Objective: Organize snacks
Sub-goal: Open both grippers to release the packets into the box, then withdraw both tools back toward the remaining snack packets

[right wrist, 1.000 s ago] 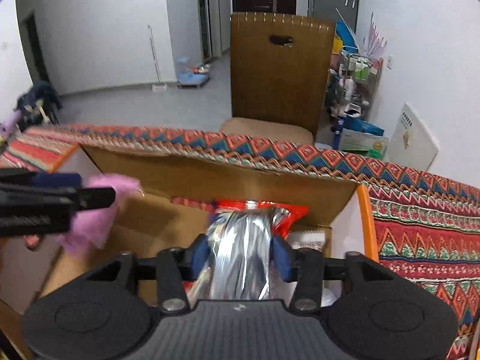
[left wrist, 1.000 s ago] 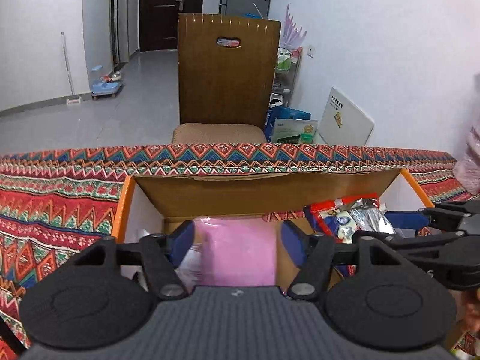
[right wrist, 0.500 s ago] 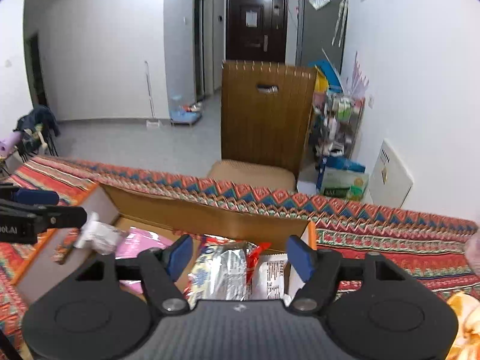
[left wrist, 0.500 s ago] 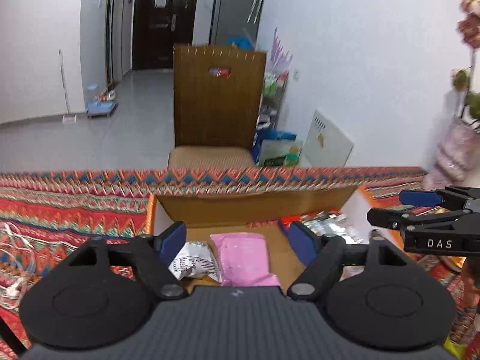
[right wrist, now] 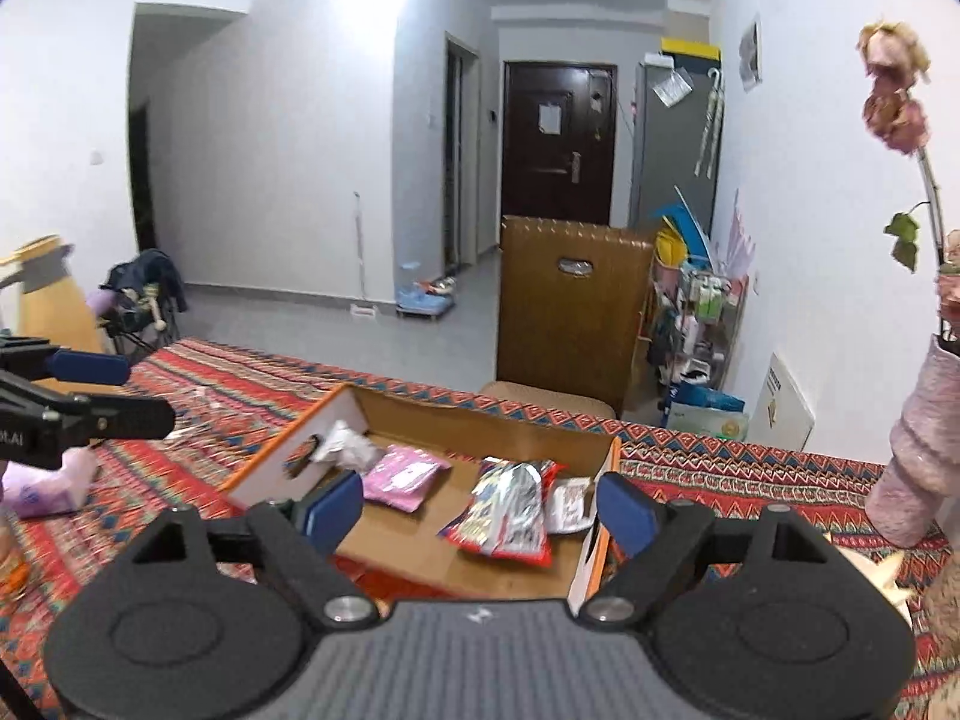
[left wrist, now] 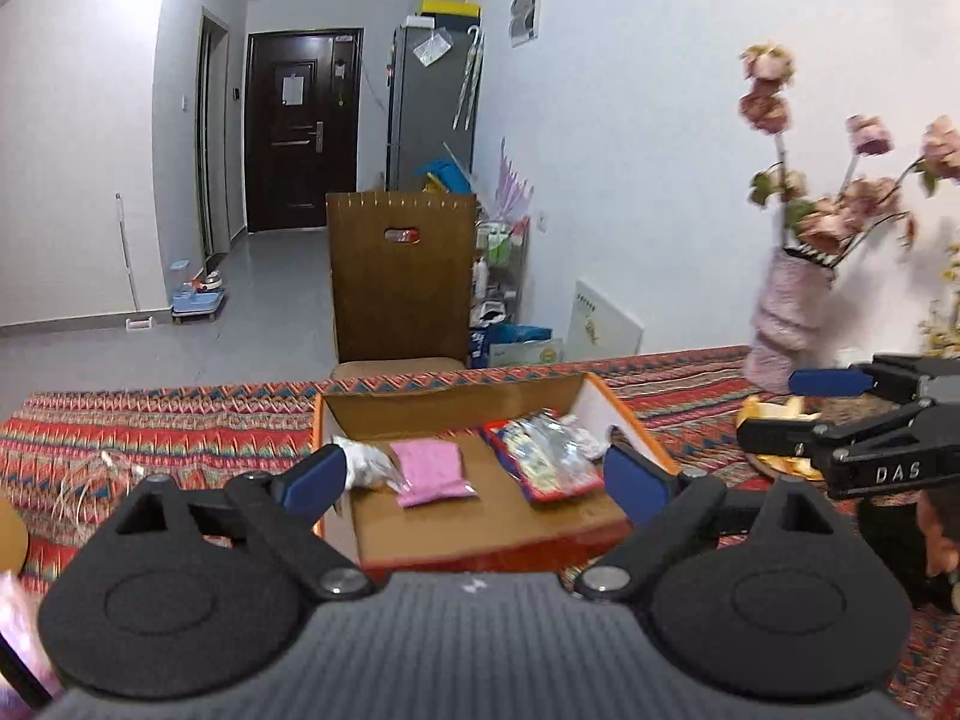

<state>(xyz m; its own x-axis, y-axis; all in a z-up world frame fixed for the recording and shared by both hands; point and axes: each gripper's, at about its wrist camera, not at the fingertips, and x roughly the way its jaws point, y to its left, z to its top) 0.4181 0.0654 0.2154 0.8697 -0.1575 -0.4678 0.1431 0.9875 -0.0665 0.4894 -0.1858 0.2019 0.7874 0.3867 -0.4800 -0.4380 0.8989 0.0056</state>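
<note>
1. Flat pink plastic snack packet (left wrist: 431, 471) and silver-red foil snack bag (left wrist: 543, 459) lie in open shallow brown cardboard box (left wrist: 480, 525), apart.
2. Crumpled white wrapper (left wrist: 366, 462) at box's left wall.
3. Box sits on red zigzag-patterned tablecloth (left wrist: 150, 432).
4. Left gripper (left wrist: 474, 477) and right gripper (right wrist: 480, 507) both empty, jaws opening, above box.
</note>
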